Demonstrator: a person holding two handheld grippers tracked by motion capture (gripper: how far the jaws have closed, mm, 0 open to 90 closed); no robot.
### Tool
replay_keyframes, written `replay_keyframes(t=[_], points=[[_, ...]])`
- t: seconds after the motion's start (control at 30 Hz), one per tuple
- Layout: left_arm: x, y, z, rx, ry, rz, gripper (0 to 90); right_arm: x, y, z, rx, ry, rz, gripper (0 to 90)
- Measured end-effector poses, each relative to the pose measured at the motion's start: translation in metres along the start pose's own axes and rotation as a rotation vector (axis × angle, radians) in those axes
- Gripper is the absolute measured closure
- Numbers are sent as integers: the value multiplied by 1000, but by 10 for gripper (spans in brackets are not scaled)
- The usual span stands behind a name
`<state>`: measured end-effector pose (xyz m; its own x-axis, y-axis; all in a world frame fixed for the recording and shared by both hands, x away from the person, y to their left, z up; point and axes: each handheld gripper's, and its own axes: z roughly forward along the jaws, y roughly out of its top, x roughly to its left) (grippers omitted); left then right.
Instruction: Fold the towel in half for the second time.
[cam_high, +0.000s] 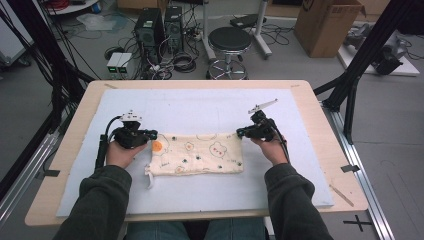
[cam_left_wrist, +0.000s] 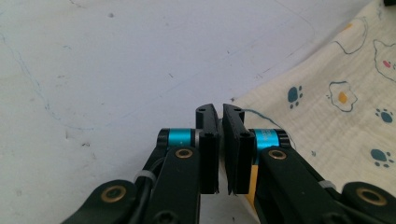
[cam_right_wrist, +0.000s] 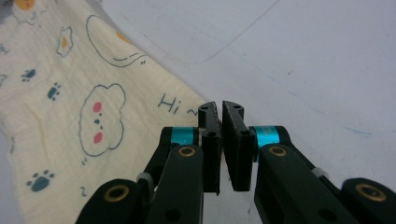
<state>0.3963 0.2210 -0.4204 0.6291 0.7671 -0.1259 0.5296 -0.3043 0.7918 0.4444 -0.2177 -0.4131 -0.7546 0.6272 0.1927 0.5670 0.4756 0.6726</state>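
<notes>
1. High view: A person sits at a wooden table (cam_high: 320, 130) covered by a pale sheet (cam_high: 200, 105). A cream cloth (cam_high: 197, 154) printed with small cartoon animals lies flat on the sheet, long side running left to right. The left gripper (cam_high: 150, 135) is at the cloth's far left corner and the right gripper (cam_high: 240, 133) at its far right corner, each held in a hand. A stool (cam_high: 229, 40), computer towers (cam_high: 150, 27) and a cardboard box (cam_high: 327, 22) stand on the floor beyond.

2. Left gripper view: The left gripper (cam_left_wrist: 220, 114) has its jaws pressed nearly together, with a thin slit between. The cloth's (cam_left_wrist: 336, 112) corner sits right at the jaw tips; whether they pinch it I cannot tell.

3. Right gripper view: The right gripper (cam_right_wrist: 220, 109) also has its jaws almost closed. The cloth (cam_right_wrist: 84, 116) spreads to the left, its corner reaching the tips; an actual pinch cannot be confirmed.
</notes>
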Motion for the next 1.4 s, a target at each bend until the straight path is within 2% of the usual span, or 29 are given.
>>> replay_keyframes(t=[0.27,0.47,0.73,0.9,1.27,1.4], points=[[0,-2,5,15,1,2,845,-2,0,4,-10,4,7,859],[-3,-1,2,-1,-5,14,845,0,0,-1,-33,11,-11,859],[-4,-6,-2,-8,-20,10,844,5,-1,-4,-59,28,-15,859],[-6,-8,-6,-31,-28,5,844,6,-3,-6,-70,35,-14,859],[-14,-6,-16,-64,-42,39,844,14,-2,-17,-125,53,-56,858],[-17,-7,-20,-56,-51,65,844,19,-3,-19,-124,69,-73,857]])
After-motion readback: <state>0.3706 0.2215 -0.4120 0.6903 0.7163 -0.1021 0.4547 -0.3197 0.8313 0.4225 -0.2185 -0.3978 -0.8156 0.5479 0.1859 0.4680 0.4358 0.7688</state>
